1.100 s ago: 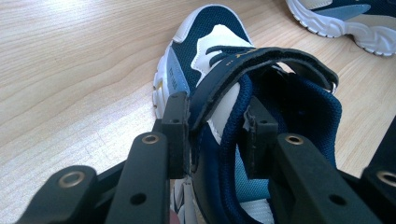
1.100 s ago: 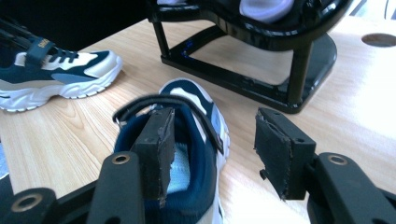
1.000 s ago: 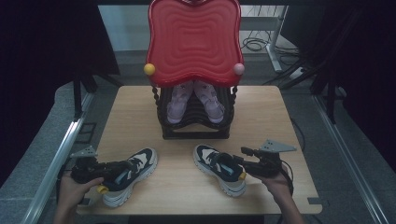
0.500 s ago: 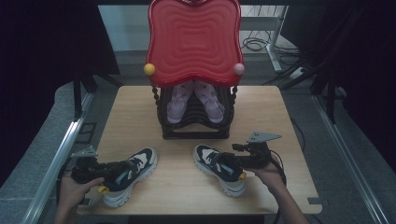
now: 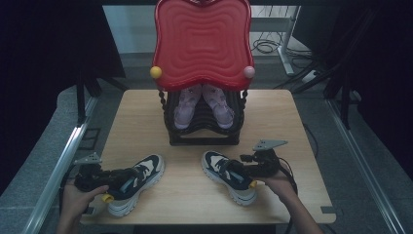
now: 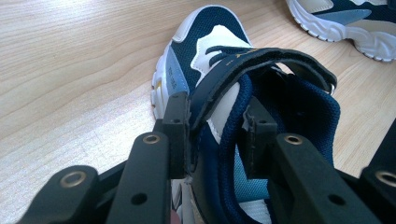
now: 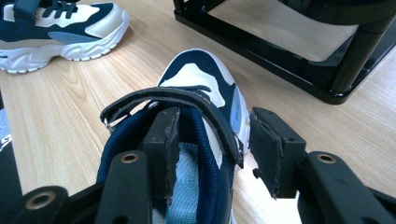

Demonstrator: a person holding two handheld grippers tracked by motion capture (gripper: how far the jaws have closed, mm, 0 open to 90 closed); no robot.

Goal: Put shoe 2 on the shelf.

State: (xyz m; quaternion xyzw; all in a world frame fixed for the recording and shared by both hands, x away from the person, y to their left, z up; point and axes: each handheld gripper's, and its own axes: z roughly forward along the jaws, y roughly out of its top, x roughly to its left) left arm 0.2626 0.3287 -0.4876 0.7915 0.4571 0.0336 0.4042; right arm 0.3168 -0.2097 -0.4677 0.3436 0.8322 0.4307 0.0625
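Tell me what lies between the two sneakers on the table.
Bare tabletop, nothing else, in the high view: the left sneaker and the right sneaker lie apart.

2 navy-and-white sneakers [image 5: 137, 184] [image 5: 230, 175] (pale-blue panels), wavy-ridged red tray [image 5: 202, 41], lilac shoes [image 5: 202, 105].

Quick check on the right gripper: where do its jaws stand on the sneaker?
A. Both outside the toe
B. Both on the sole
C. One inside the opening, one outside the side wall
C: the right gripper straddles the sneaker's side wall, outer pad not yet touching.
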